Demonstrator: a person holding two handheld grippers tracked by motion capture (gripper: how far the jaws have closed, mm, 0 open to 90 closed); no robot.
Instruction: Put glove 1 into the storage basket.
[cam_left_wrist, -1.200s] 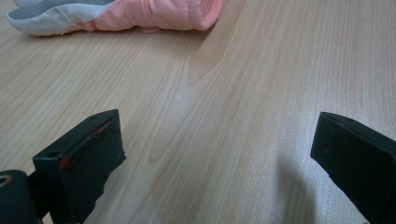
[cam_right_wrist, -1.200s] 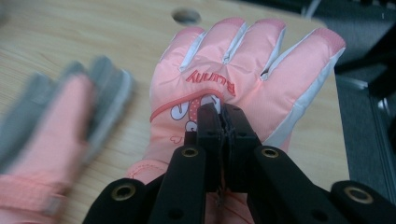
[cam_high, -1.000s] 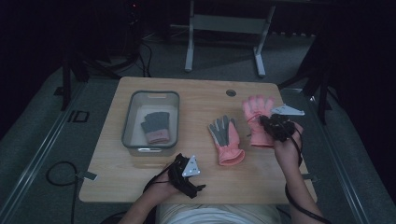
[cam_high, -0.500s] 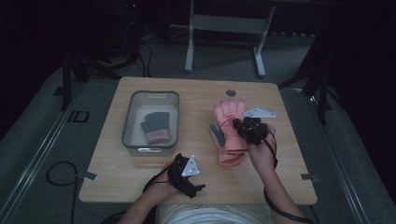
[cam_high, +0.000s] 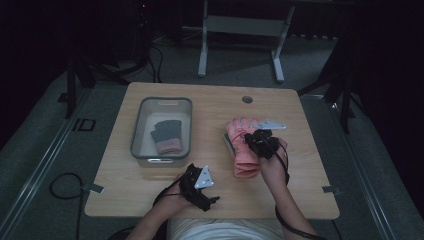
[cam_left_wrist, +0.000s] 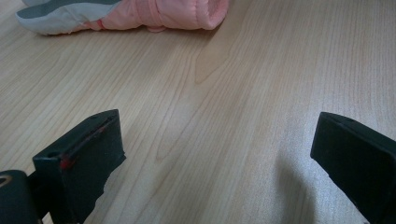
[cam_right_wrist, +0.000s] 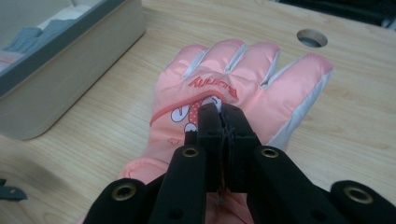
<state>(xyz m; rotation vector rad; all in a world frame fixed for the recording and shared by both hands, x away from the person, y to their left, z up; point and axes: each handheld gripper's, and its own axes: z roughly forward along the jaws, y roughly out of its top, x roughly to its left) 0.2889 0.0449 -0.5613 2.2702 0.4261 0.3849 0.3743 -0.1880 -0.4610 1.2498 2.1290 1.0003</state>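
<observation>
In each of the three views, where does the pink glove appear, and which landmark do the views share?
High view: pink glove right of centre on the table, under the right gripper.
Left gripper view: its cuff at the top edge.
Right gripper view: centre, fingers spread, pinched by the shut jaws.
Shared landmark: the pale wooden table.

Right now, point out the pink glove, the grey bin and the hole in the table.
pink glove (cam_right_wrist: 243, 79), right gripper view, on its fingers
grey bin (cam_high: 161, 102), high view, far rim
hole (cam_high: 247, 99), high view, its middle
</observation>
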